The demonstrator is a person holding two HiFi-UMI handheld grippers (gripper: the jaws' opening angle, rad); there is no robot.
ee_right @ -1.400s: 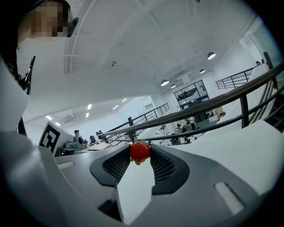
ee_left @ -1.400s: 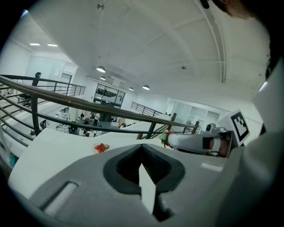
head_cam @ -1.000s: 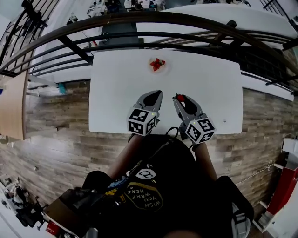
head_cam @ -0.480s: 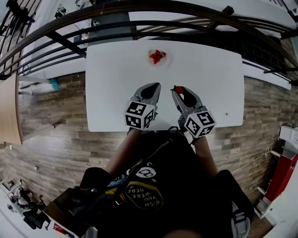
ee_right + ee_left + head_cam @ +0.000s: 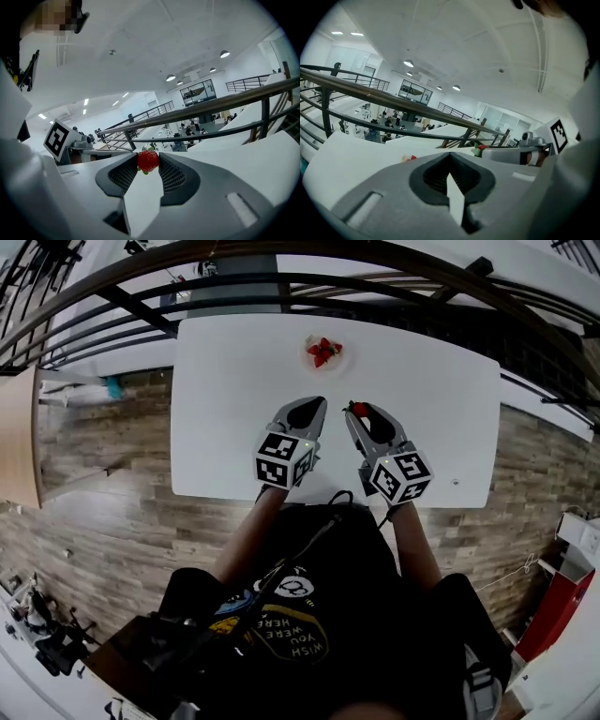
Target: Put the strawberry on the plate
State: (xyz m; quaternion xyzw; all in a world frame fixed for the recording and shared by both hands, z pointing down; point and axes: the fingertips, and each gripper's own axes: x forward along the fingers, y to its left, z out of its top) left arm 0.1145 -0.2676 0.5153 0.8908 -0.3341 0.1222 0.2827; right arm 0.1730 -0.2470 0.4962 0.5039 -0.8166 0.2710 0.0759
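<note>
red strawberry (image 5: 148,160) pinched between right gripper (image 5: 355,412) jaw tips, green cap toward left gripper (image 5: 318,402), long axis unclear; left jaws closed, empty. plate (image 5: 344,353) well ahead.

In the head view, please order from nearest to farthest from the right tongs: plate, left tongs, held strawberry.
1. strawberry, gripped in the right tongs.
2. left tongs, just to their left.
3. plate, farthest, ahead of both.

White table (image 5: 225,409) on wood-plank floor (image 5: 103,456) beside a dark metal railing (image 5: 370,94); round ceiling lights (image 5: 408,63) overhead.
</note>
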